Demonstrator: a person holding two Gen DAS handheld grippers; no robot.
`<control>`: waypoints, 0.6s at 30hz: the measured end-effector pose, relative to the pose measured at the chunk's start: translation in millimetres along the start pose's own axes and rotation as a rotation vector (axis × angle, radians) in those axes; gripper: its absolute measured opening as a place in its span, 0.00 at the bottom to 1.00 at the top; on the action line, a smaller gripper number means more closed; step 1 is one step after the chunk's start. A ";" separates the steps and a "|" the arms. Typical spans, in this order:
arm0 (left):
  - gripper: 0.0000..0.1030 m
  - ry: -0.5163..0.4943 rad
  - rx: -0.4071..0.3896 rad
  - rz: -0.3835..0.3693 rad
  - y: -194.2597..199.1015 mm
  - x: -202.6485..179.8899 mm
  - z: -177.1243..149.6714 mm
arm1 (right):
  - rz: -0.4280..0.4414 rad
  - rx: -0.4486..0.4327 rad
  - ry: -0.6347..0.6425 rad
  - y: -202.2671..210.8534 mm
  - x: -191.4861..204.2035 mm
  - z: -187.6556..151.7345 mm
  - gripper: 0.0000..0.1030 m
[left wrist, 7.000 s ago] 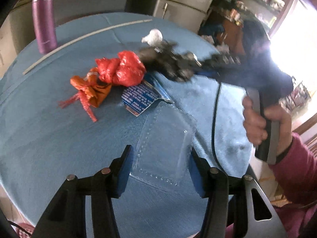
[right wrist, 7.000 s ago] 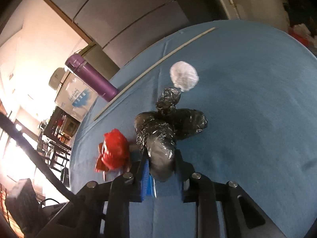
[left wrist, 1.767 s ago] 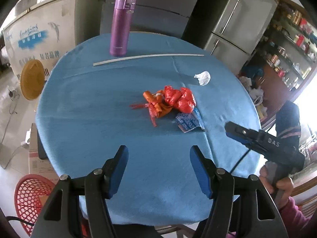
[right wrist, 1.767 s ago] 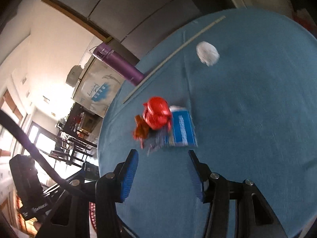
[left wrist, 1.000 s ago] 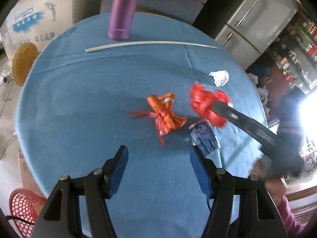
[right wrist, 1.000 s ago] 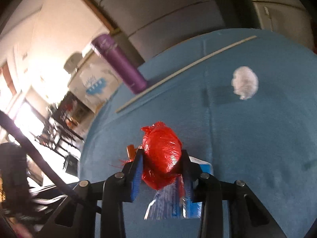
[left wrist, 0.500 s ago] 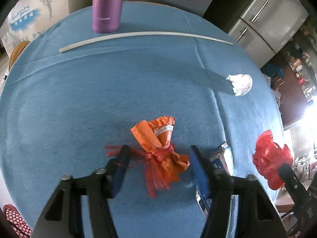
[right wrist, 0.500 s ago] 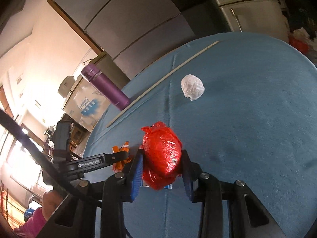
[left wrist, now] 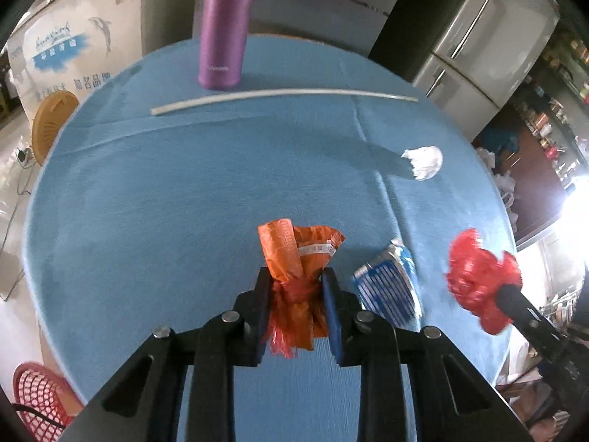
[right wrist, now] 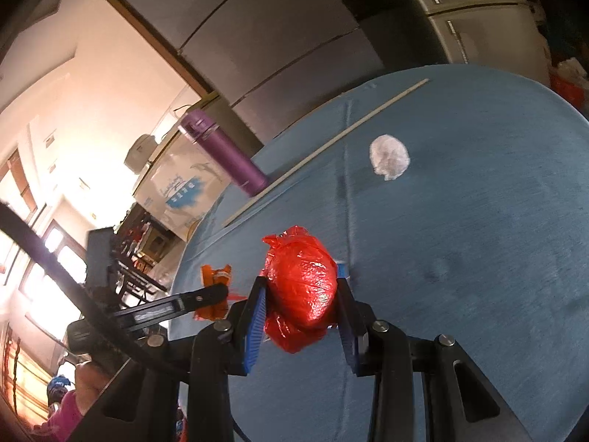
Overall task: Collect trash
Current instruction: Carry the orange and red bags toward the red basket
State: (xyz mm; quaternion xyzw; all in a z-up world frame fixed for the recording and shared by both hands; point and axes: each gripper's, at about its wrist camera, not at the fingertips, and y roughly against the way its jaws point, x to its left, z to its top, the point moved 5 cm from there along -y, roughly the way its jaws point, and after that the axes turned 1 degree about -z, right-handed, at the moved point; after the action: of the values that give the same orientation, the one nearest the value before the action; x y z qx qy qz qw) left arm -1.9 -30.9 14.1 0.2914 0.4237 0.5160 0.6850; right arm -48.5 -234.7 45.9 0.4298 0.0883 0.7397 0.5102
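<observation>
A crumpled orange plastic bag (left wrist: 294,258) lies on the round blue table (left wrist: 147,202). My left gripper (left wrist: 296,283) is closing on the bag's tied neck, and both pads touch it. A red plastic bag (right wrist: 298,258) is held clear of the table with my right gripper (right wrist: 300,283) shut on it. In the left wrist view that red bag (left wrist: 475,276) hangs at the right. A blue printed wrapper (left wrist: 390,287) lies just right of the orange bag. Farther back on the right rests a white paper wad (left wrist: 423,162).
A purple bottle (left wrist: 224,29) stands at the table's far edge with a long white strip (left wrist: 279,94) lying in front of it. A red mesh basket (left wrist: 36,401) sits on the floor at the lower left. Cabinets and a fridge stand behind the table.
My left gripper has moved in over the orange bag and its jaws have narrowed onto it. The right gripper has carried the red bag off to the table's right side.
</observation>
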 end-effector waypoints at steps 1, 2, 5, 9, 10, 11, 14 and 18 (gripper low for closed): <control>0.27 -0.005 -0.012 0.004 8.7 -0.7 -3.4 | 0.005 0.003 0.004 -0.1 2.4 -1.6 0.37; 0.27 -0.010 -0.021 0.009 14.7 -1.7 -5.7 | 0.013 0.008 0.011 -0.4 7.0 -4.2 0.37; 0.27 -0.027 -0.043 0.030 35.6 -3.5 -17.3 | 0.028 0.019 0.034 -0.5 19.0 -10.4 0.37; 0.27 -0.040 -0.074 0.064 59.9 -0.8 -29.7 | 0.043 0.022 0.059 1.0 31.1 -14.9 0.37; 0.27 -0.045 -0.084 0.076 64.4 -0.5 -31.7 | 0.048 0.022 0.068 2.1 35.1 -16.3 0.37; 0.27 -0.053 -0.097 0.094 69.6 -0.4 -33.4 | 0.050 0.021 0.072 3.0 37.1 -17.0 0.37; 0.27 -0.076 -0.131 0.141 83.6 -0.9 -36.6 | 0.062 0.020 0.079 5.2 42.5 -18.1 0.37; 0.27 -0.101 -0.177 0.182 98.0 -2.1 -38.2 | 0.065 0.016 0.096 9.4 49.0 -20.2 0.37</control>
State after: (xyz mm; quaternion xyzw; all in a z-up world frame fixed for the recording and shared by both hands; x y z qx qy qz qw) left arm -80.9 -5.2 78.7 0.2926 0.3135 0.5961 0.6788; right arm -74.9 -192.1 65.6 0.4004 0.1048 0.7749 0.4778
